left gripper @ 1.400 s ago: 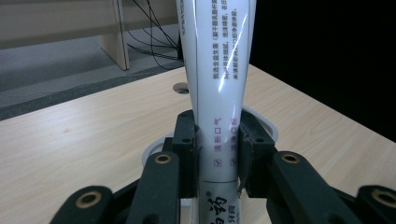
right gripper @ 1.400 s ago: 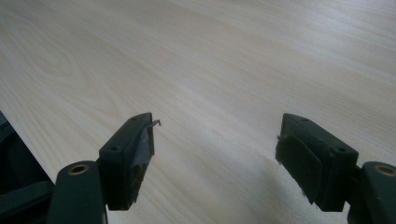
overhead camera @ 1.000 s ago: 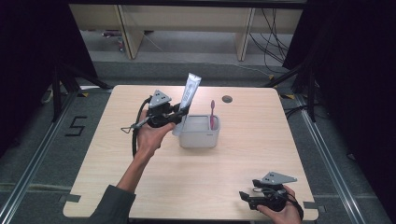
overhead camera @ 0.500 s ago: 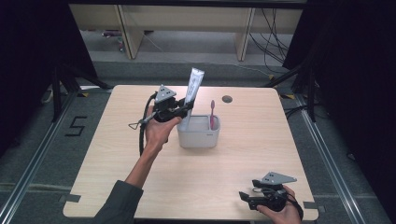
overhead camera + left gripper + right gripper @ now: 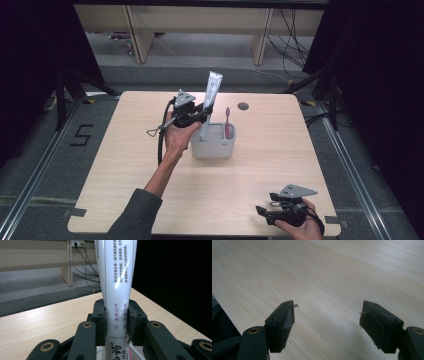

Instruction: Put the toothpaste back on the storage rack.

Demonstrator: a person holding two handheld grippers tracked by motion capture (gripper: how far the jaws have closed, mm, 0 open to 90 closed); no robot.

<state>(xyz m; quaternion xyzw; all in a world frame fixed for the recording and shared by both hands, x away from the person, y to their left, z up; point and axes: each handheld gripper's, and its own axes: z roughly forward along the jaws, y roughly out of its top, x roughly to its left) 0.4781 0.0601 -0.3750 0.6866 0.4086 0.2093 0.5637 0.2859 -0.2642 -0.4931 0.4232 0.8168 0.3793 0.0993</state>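
The toothpaste tube stands nearly upright above the left side of the grey tub at the middle of the table, clamped between the 2 jaws of the left gripper. In the left gripper view the jaws press the tube's lower body from both sides. A pink toothbrush stands in the tub's right side.

Judging by this, the step is either lowering the tube into the tub or lifting it out. To do it well, keep the tube vertical, move straight along its length, stay clear of the toothbrush and the tub's rim, and hold the squeeze light enough not to crush the tube.

The left forearm reaches forward from the bottom edge, the hand raised beside the tub. The right gripper rests low at the table's near right corner, its jaws wide apart over bare wood, holding nothing.
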